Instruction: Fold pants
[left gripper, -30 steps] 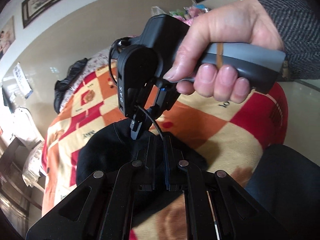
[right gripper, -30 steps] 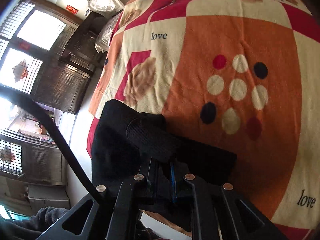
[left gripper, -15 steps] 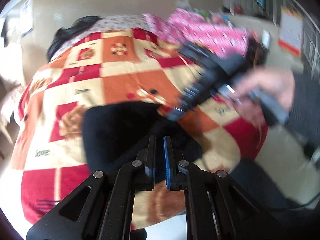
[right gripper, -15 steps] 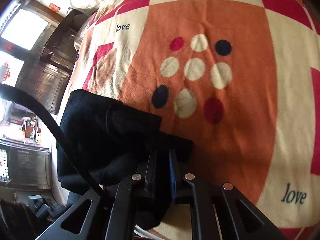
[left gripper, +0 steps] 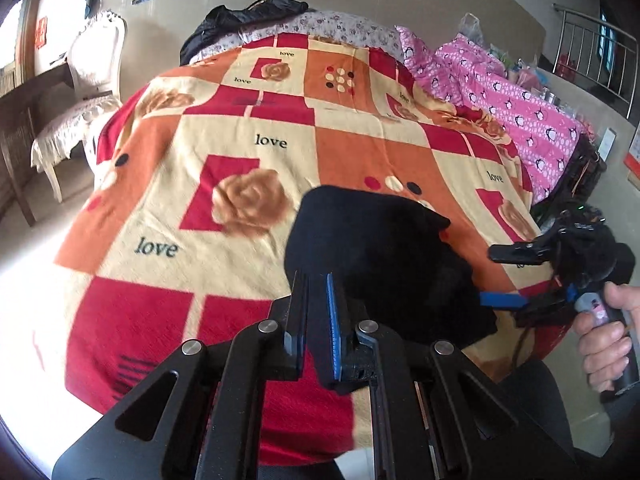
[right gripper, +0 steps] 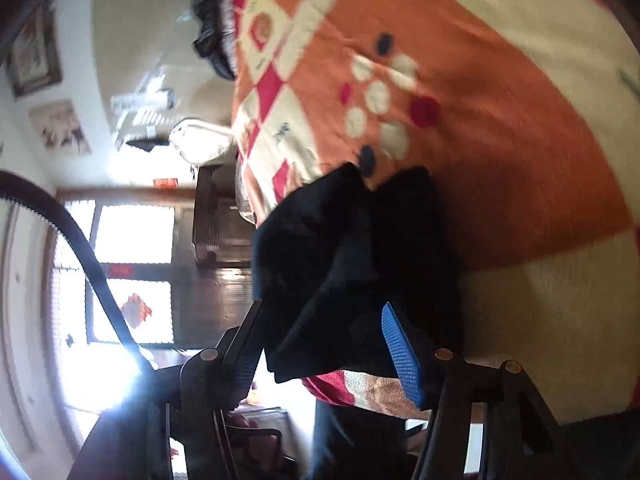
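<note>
The black pants (left gripper: 372,248) lie bunched near the front edge of the patterned blanket (left gripper: 240,152). My left gripper (left gripper: 316,320) is shut on a fold of them at the near side. In the left wrist view my right gripper (left gripper: 488,278), held by a hand (left gripper: 608,332), sits at the bundle's right edge with its jaws spread. In its own view the right gripper (right gripper: 324,352) is rolled sideways and its jaws are opening. The pants (right gripper: 352,248) hang loosely between its fingers, and the blue pad (right gripper: 400,352) is bare.
A pink penguin-print quilt (left gripper: 520,100) lies along the bed's right side and a dark jacket (left gripper: 248,16) at its far end. A white chair (left gripper: 80,92) and a dark table stand to the left. A dark cabinet (right gripper: 220,232) and bright windows fill the right wrist view's left.
The right gripper's jaws have spread apart from shut and let go of the pants, and it has rolled sideways and dropped lower. The left gripper swung sideways, still holding the fabric.
</note>
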`<state>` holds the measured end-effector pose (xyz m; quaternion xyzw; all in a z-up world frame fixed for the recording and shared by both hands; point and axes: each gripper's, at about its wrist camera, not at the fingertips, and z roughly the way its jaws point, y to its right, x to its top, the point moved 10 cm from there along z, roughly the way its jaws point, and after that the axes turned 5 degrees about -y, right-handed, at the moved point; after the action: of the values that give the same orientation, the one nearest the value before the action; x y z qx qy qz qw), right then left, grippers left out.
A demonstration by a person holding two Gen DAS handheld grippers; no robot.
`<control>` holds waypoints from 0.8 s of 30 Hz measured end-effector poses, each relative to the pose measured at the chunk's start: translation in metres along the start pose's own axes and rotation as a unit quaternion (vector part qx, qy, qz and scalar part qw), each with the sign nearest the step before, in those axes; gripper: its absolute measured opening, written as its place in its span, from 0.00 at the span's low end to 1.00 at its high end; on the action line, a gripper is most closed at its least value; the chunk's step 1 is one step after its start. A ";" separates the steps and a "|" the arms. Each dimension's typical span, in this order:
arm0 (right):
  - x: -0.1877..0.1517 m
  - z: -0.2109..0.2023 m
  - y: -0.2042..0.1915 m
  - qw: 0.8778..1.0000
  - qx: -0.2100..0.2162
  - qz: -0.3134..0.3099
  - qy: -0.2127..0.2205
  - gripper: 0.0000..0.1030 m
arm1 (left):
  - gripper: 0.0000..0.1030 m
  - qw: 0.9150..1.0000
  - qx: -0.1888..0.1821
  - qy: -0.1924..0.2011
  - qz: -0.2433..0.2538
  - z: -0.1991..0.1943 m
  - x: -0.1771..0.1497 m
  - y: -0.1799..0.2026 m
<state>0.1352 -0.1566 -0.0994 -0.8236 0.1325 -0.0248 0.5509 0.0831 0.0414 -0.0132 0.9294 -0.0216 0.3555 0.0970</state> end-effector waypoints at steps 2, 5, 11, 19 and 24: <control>-0.002 0.007 0.004 1.000 0.022 0.018 -0.011 0.55 | 0.06 1.000 -0.001 -0.002 -0.001 -0.001 -0.005 0.002; 0.010 0.016 0.000 0.999 0.034 0.019 -0.001 0.55 | 0.06 1.000 0.003 -0.004 -0.001 -0.002 -0.007 0.001; 0.021 0.041 -0.009 0.990 -0.115 -0.077 -0.021 0.32 | 0.06 1.000 0.016 -0.002 -0.011 -0.001 -0.004 -0.013; -0.001 0.001 -0.023 0.961 -0.204 -0.189 0.013 0.09 | 0.06 0.999 0.037 -0.006 -0.033 0.001 0.000 -0.034; -0.001 0.000 0.000 0.967 -0.199 -0.160 0.003 0.10 | 0.06 1.000 -0.001 -0.001 -0.018 0.003 0.037 -0.011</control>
<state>0.1343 -0.1569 -0.0995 -0.9270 0.0027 -0.0882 0.3646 0.1139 0.0529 0.0074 0.9297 -0.0054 0.3530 0.1047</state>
